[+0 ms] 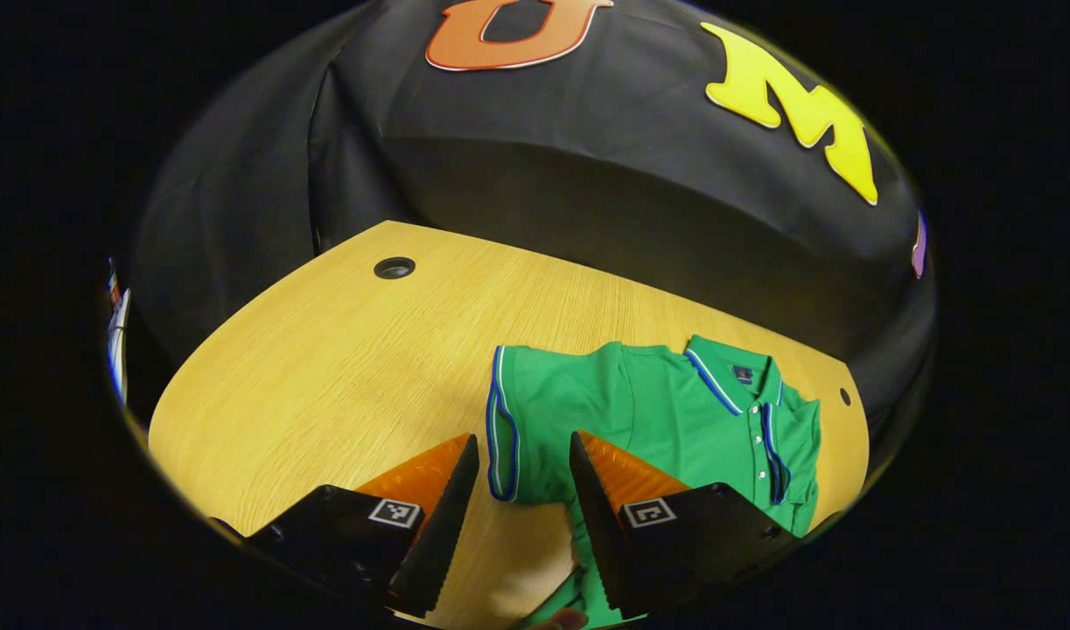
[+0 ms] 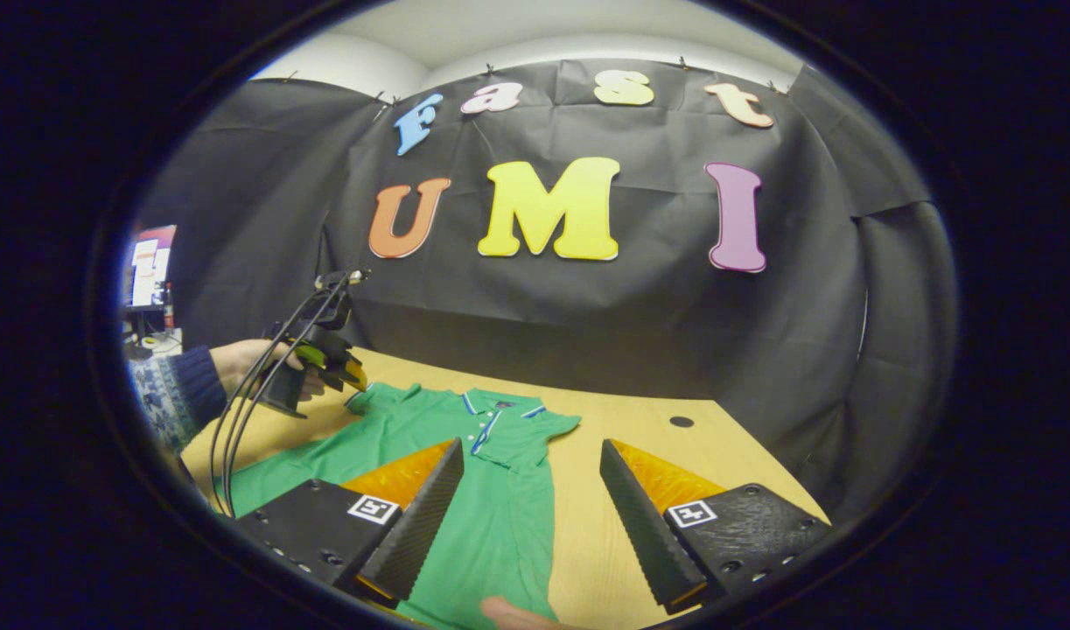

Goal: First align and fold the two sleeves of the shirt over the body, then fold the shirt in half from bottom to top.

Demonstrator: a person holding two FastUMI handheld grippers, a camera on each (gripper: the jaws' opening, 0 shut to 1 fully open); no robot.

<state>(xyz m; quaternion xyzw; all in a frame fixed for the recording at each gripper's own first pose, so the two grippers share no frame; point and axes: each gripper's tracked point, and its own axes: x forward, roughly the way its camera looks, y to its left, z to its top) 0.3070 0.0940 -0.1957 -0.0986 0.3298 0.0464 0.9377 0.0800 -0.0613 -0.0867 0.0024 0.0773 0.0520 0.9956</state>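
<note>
Fingers of the left gripper (image 1: 524,490) stood apart at lower centre, framing the green polo shirt's (image 1: 666,420) sleeve (image 1: 517,429); right gripper (image 2: 535,507) likewise gaped over it.

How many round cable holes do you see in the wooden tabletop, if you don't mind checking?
2: one cable hole near the table's far left corner, another smaller hole by the far right edge beyond the green shirt. The shirt may hide others.

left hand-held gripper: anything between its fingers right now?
In the left gripper view, the open left hand-held gripper frames the shirt sleeve's striped cuff and bare table; neither finger touches it.
</note>
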